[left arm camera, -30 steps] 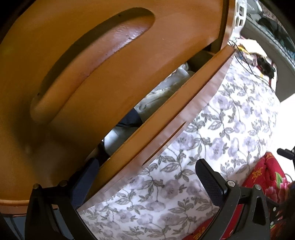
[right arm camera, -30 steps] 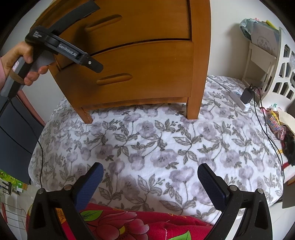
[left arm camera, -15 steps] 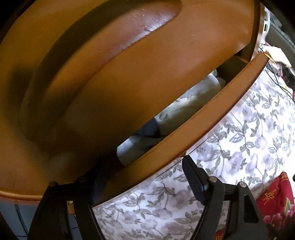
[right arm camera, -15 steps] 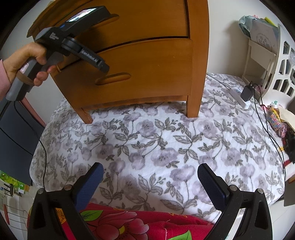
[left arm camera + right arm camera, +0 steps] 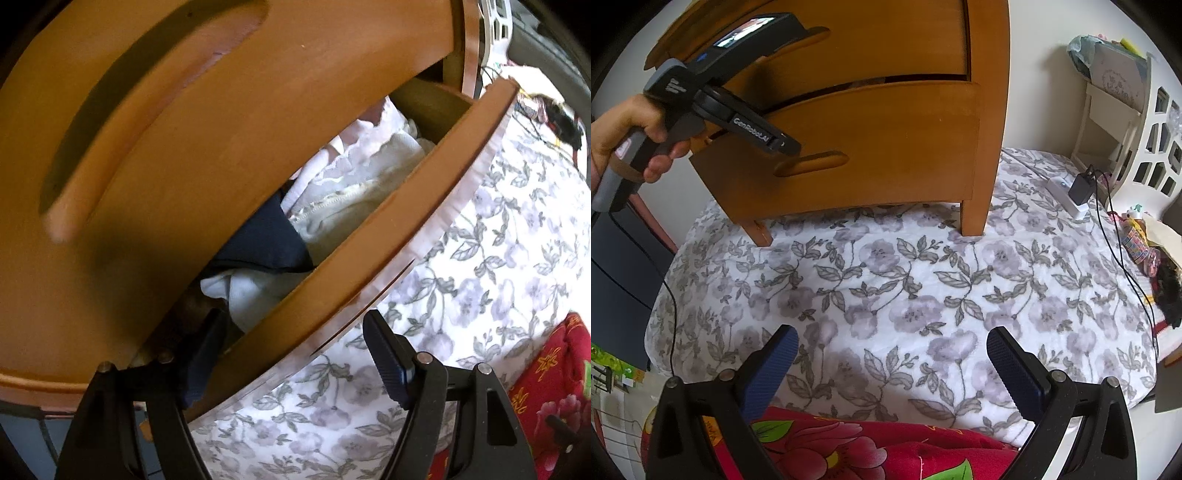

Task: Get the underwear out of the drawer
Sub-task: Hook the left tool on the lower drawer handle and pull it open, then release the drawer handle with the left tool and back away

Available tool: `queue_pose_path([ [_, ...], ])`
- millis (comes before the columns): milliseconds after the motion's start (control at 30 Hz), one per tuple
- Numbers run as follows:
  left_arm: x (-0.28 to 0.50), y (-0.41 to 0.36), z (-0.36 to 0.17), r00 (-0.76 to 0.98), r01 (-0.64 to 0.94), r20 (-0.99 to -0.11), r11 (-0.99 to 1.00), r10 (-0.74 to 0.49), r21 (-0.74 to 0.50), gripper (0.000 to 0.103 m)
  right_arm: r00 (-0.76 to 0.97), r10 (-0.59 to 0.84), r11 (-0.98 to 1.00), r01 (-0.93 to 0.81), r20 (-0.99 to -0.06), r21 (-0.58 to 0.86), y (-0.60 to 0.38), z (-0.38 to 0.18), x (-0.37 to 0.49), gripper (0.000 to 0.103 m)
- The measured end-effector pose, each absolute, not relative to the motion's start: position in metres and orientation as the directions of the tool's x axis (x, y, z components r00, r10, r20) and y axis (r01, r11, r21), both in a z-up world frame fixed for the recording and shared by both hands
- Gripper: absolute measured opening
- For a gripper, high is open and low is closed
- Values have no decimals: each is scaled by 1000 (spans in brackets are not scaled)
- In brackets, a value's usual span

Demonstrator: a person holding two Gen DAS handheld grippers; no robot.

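One floral bedspread [image 5: 905,302], wooden nightstand [image 5: 886,140] atop

Soft daylight fills both fisheye views, with dark vignetted corners and straight edges bowed into curves. The left wrist view is slightly motion-blurred; glare whitens the drawer front's edge [image 5: 461,206], and deep shadow sits under the upper drawer. The floral bedspread [image 5: 905,295] is evenly lit and sharp

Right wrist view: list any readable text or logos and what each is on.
"GenRobot.AI": white lettering on the black body of the left gripper, held at the nightstand drawer.
A white logo mark, no letters legible, on that gripper's grey housing.
Small lit screen on top of it: too blurred to read.
Left wrist view: no text.
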State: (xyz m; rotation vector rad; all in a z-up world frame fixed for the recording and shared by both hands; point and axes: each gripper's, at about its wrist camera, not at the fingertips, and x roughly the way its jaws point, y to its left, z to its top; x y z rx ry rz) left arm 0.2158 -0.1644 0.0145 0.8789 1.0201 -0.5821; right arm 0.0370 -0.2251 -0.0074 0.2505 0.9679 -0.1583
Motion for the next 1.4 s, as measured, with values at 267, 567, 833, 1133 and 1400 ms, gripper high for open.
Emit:
queue_pose_path([
  [267,207,-156,24,411,789,-911,510,-26,342,76,551,-41,959,257,-833,123,-224,-7,36,103],
  [567,189,-152,31,394,814,-919,475,-30,334,76,548,-56,958,264,-834,110,-223,-6,34,103],
  [833,183,-162,36,389,827,-921,451,-26,337,77,545,-81,961,265,-835,79,-219,-3,32,103],
  [1133,170,-168,38,393,829,-919,444,-31,340,79,542,-101,963,264,-834,55,-216,-2,25,103],
  [1400,166,-168,37,401,825,-915,451,-41,341,80,538,-112,964,263,-835,40,-214,-1,21,103],
])
